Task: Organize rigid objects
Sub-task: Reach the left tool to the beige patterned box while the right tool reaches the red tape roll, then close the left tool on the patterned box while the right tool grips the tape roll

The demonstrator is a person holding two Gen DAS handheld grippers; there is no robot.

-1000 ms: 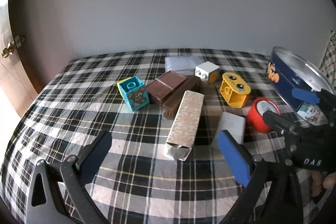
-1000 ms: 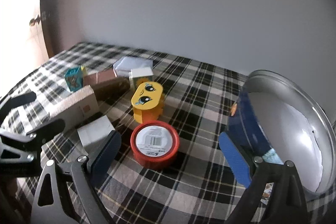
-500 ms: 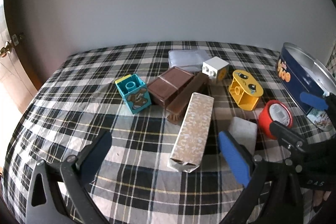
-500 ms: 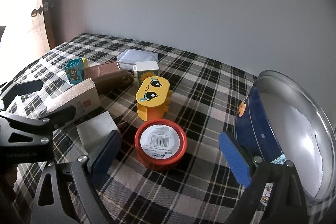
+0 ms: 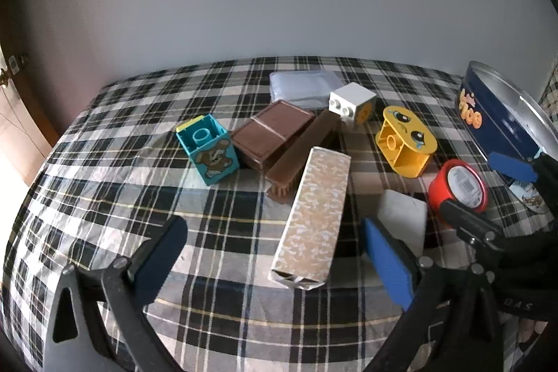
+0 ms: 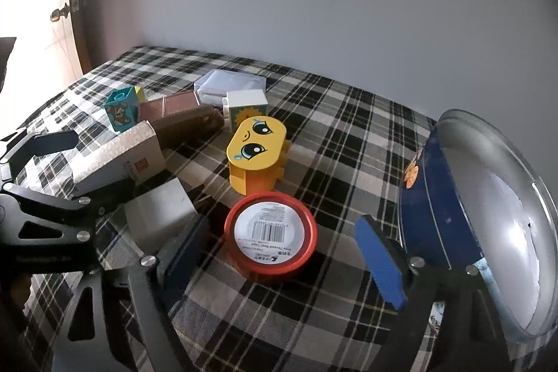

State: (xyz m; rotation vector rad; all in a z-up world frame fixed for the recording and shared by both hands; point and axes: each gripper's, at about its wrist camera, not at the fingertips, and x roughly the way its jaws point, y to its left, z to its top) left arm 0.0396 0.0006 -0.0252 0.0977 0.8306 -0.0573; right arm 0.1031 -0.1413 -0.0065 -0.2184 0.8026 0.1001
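Observation:
My right gripper point(image 6: 282, 258) is open and its jaws are closing; a red round tub point(image 6: 270, 232) with a white barcode label lies between the blue pads, untouched by them. My left gripper point(image 5: 275, 260) is open over the near end of a long beige patterned box point(image 5: 317, 211) lying on the plaid cloth. A yellow face block point(image 6: 258, 149) stands just behind the tub. A white block point(image 5: 402, 222) lies between the long box and the tub. Further back are a teal bear block point(image 5: 209, 152), a brown box point(image 5: 272, 131) and a brown brush point(image 5: 300, 156).
An open blue tin point(image 6: 436, 208) with a shiny inside lies tilted at the right, close to my right gripper's outer finger. A white studded block point(image 5: 352, 100) and a clear plastic case point(image 5: 303, 84) sit at the back. A grey wall stands behind; a door is at the left.
The right gripper's jaws have narrowed around the red tub, which now looks nearer. The left gripper has come closer to the long beige box. No object has moved.

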